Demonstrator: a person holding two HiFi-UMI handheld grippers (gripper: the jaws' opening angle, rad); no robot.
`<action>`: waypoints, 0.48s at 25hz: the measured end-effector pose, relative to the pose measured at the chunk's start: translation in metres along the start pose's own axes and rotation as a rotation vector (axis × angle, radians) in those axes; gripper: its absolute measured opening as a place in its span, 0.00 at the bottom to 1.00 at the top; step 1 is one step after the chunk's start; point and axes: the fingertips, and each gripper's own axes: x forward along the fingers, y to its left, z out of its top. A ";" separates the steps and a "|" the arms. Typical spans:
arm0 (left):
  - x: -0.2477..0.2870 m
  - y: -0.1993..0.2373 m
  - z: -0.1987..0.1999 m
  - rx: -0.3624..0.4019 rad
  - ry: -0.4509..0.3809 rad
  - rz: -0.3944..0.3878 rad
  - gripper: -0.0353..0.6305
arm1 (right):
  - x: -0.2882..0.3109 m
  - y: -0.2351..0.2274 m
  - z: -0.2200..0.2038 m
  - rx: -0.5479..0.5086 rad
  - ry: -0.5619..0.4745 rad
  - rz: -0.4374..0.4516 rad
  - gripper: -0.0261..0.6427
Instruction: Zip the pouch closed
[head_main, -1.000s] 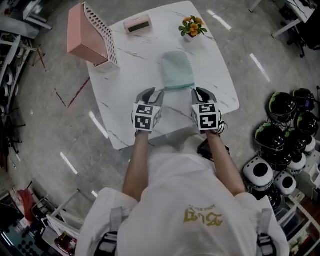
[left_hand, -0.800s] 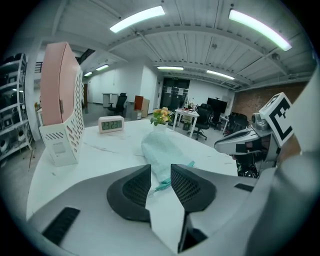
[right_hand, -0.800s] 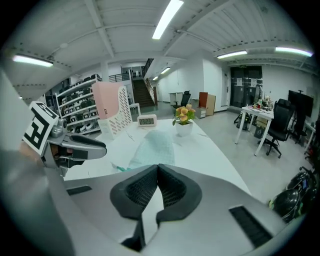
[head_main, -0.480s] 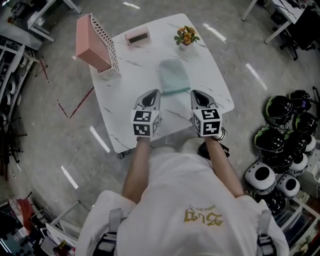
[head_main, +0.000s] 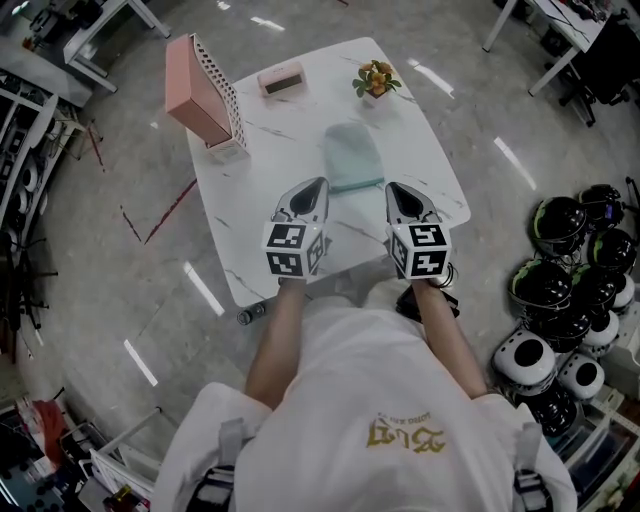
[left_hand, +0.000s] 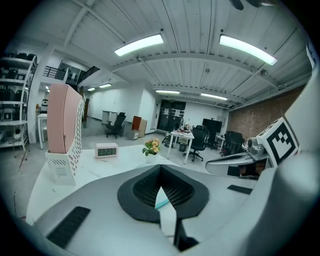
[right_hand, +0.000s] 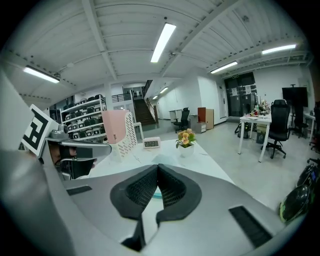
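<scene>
Here, shows the mint pouch flat on the white desk, long axis running away from the person, near end lying between the two grippers. Places the left gripper and right gripper either side of that end, about equally near, fingers pressed together on nothing. Puts the zip possibly along the near edge; slider too small to tell.

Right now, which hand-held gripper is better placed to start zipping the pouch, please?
Neither clearly: the left hand-held gripper and the right hand-held gripper both hang shut and empty, evenly flanking the near edge of the pouch. The zipper pull isn't visible; its side would decide.
</scene>
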 end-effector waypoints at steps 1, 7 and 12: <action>0.000 0.001 0.000 -0.003 0.001 -0.001 0.08 | 0.000 0.002 0.001 -0.002 0.000 0.001 0.06; 0.001 0.004 -0.001 -0.009 0.005 -0.009 0.08 | 0.002 0.004 0.001 -0.004 0.008 -0.005 0.06; 0.002 0.003 -0.001 -0.007 0.009 -0.017 0.08 | 0.006 0.004 0.001 -0.008 0.018 -0.008 0.06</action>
